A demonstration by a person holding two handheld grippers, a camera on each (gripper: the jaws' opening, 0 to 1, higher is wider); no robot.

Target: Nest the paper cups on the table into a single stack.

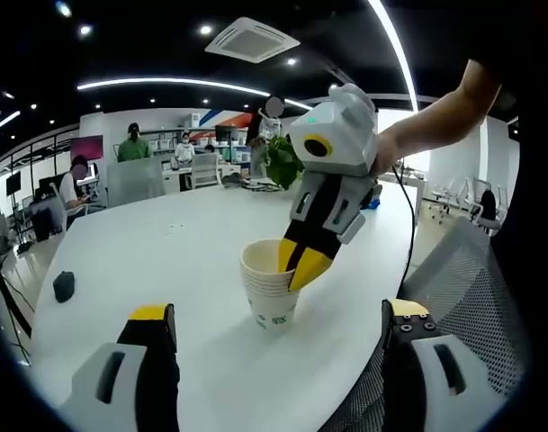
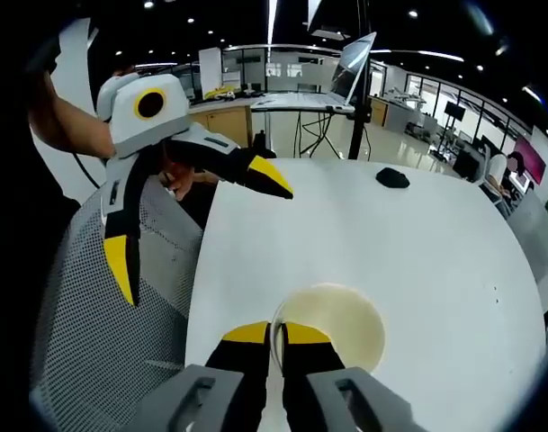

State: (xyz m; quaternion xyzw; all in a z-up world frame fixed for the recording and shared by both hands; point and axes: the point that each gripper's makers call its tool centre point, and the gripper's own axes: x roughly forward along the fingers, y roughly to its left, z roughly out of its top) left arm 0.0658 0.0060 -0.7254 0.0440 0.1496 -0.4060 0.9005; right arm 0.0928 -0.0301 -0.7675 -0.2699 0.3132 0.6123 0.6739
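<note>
A stack of nested paper cups (image 1: 267,292) stands upright on the white table (image 1: 166,243), close to its near edge. My right gripper (image 1: 300,263) comes down from the upper right, its yellow tips pinched on the stack's rim, one inside and one outside. In the right gripper view, the same gripper (image 2: 275,340) is shut on the near rim of the top cup (image 2: 341,328), whose inside looks empty. My left gripper (image 1: 278,313) is open wide in front of the stack and holds nothing. It hangs spread over the table edge (image 2: 197,225).
A black mouse (image 1: 64,285) (image 2: 392,177) lies far across the table. A grey mesh chair (image 2: 94,333) (image 1: 453,270) sits against the near edge. A potted plant (image 1: 281,162) stands at the far side, with people and desks beyond.
</note>
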